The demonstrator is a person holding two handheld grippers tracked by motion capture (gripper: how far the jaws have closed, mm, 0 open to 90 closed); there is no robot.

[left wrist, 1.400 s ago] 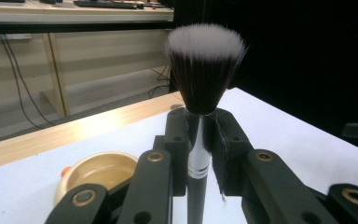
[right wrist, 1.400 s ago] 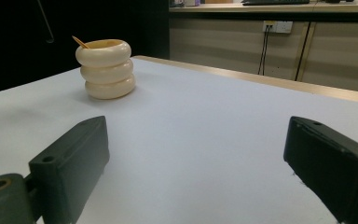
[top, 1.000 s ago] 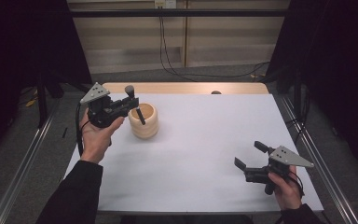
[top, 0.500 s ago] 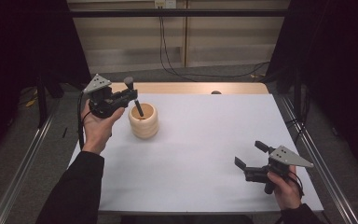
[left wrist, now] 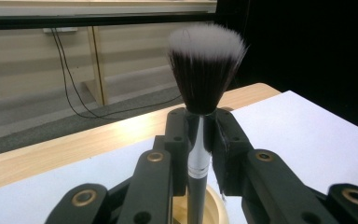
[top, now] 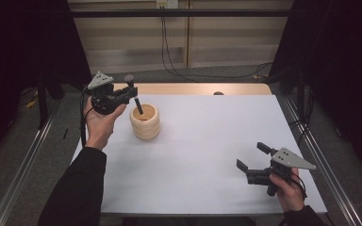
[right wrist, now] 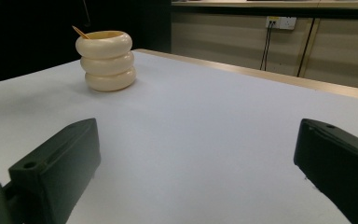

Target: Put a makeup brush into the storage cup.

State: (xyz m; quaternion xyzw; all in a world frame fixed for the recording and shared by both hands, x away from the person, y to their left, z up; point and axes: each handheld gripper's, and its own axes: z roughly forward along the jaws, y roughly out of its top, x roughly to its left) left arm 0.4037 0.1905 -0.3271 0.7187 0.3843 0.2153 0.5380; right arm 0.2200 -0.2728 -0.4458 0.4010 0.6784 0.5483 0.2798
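Brush held upright over the holder

Brush (left wrist: pixel 204 70) stood bristles-up in my left gripper (top: pixel 131 92), whose fingers (left wrist: pixel 181 140) were clamped on its silver ferrule. Its dark handle ran down into the cream ribbed holder (top: pixel 145 122) at the tabletop's (top: pixel 207 141) far left; whether the tip touched bottom I couldn't tell. My right gripper (top: pixel 250 157) sat low near the right front corner, fingers (right wrist: pixel 60 158) spread wide and holding nothing.

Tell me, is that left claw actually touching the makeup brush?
Touching. In the left gripper view, the left gripper has both black jaws pressed against the brush at its silver collar, with no gap on either side.
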